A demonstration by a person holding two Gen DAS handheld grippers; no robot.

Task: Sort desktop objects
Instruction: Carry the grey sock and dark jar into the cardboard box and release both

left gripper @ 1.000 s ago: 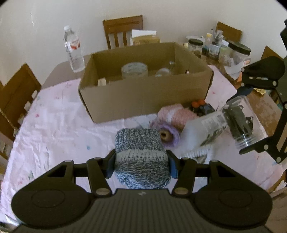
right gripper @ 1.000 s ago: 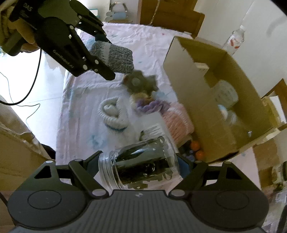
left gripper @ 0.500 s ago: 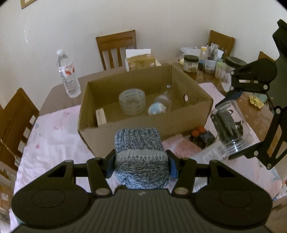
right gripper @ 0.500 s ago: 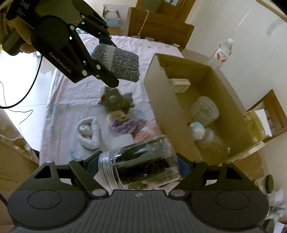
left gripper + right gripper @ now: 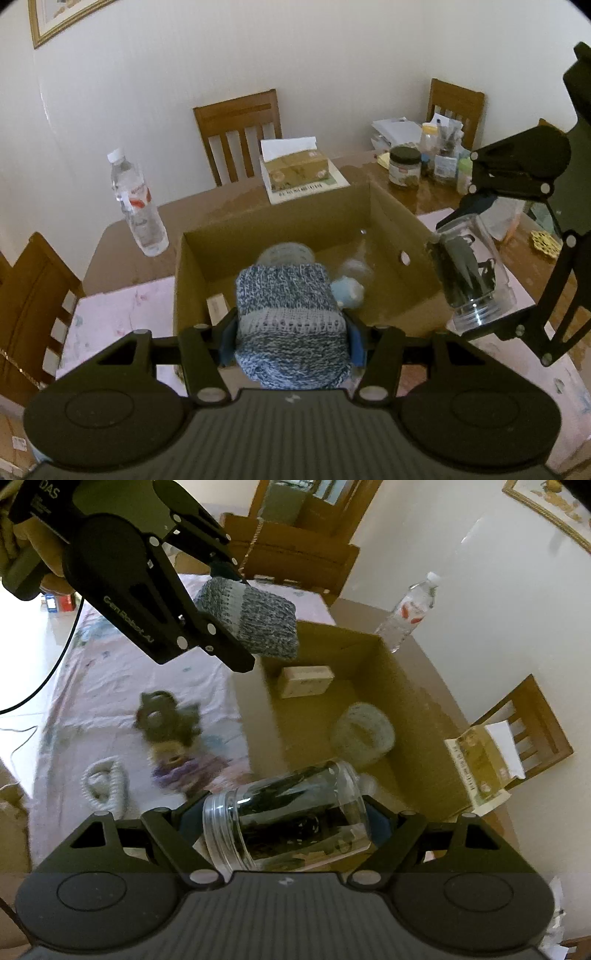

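My left gripper (image 5: 291, 328) is shut on a blue-grey knitted roll (image 5: 290, 317), held in the air over the near wall of the open cardboard box (image 5: 384, 206). In the right wrist view the same knitted roll (image 5: 251, 616) hangs above the box's corner. My right gripper (image 5: 286, 829) is shut on a clear plastic jar (image 5: 288, 830) with dark clips inside, lying sideways over the box's edge; the jar (image 5: 467, 273) also shows at the right of the left wrist view. Inside the box (image 5: 406, 686) lie a tape roll (image 5: 364, 733), a small wooden block (image 5: 304, 681) and a pale blue ball (image 5: 347, 291).
On the pink tablecloth (image 5: 107, 679) left of the box lie a dark star-shaped toy (image 5: 162, 716), a purple yarn piece (image 5: 188, 771) and a white rope coil (image 5: 103, 782). A water bottle (image 5: 138, 206), a tissue box (image 5: 297, 170) and several jars (image 5: 404, 166) stand behind the box. Wooden chairs ring the table.
Both grippers rose and moved forward with their loads, from over the tablecloth to above the box. The box interior now fills the middle of both views.
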